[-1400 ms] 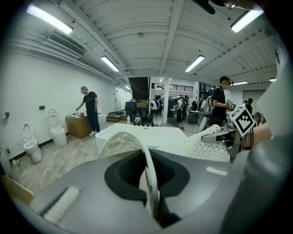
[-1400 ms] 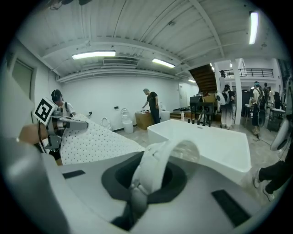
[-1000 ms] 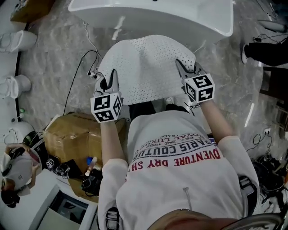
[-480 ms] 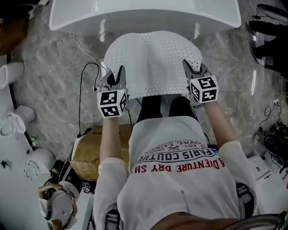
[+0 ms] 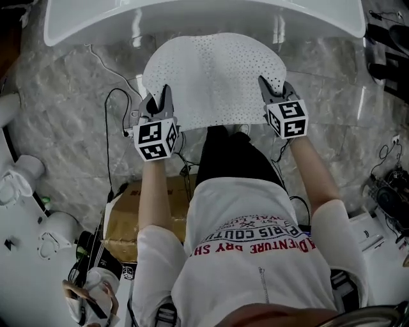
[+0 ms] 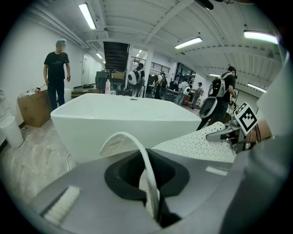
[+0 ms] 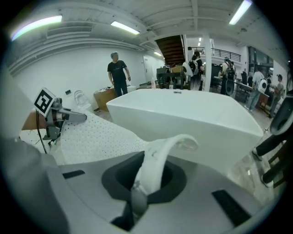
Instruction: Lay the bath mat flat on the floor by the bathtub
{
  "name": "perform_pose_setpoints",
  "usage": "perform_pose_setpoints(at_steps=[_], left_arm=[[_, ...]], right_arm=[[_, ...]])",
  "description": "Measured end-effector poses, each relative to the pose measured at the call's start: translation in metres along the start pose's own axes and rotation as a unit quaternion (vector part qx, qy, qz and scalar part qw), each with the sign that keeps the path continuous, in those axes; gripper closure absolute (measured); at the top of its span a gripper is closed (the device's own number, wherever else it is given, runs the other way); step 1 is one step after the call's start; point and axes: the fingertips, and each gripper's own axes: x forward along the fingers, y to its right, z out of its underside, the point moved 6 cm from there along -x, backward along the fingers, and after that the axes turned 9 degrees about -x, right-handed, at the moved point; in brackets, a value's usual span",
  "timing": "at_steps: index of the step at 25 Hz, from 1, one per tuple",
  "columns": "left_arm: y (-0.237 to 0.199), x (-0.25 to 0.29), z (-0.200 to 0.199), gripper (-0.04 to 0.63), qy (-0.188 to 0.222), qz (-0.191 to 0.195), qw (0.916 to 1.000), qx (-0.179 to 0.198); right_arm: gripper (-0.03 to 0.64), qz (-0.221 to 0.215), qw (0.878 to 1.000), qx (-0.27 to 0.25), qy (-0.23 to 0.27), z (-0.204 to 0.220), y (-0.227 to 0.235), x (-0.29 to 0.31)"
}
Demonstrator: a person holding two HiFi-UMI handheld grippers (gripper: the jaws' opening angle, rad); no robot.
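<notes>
The white perforated bath mat [image 5: 214,80] hangs spread between my two grippers, just in front of the white bathtub [image 5: 204,19], and its far edge reaches the tub's side. My left gripper [image 5: 160,101] is shut on the mat's near left corner. My right gripper [image 5: 271,89] is shut on the near right corner. In the left gripper view the mat's edge [image 6: 147,171] curls up out of the closed jaws, with the bathtub [image 6: 123,121] straight ahead. The right gripper view shows the pinched corner [image 7: 158,164] and the bathtub [image 7: 192,119] behind it.
A cardboard box [image 5: 128,211] sits on the marble floor behind my left arm, with black cables [image 5: 115,121] running past it. White fixtures [image 5: 25,175] stand at the left. A person [image 6: 56,73] stands beyond the tub, others farther back.
I have stepped closer to the tub. Both grippers carried the mat forward with their grip unchanged, and the cardboard box has slid back in the view.
</notes>
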Motion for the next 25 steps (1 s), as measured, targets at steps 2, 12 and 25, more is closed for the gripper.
perform_pose_setpoints(at_steps=[2, 12, 25], left_arm=[[-0.008, 0.027, 0.018, 0.577, 0.003, 0.003, 1.0, 0.009], [-0.07, 0.177, 0.132, 0.577, 0.031, 0.002, 0.9988, 0.037], [-0.132, 0.326, 0.244, 0.577, 0.026, 0.006, 0.9971, 0.071]], right_arm=[[0.602, -0.003, 1.0, -0.01, 0.001, 0.018, 0.007, 0.028], [0.602, 0.012, 0.999, -0.032, 0.023, 0.139, 0.047, 0.187], [0.601, 0.023, 0.998, -0.052, 0.018, 0.263, 0.082, 0.324]])
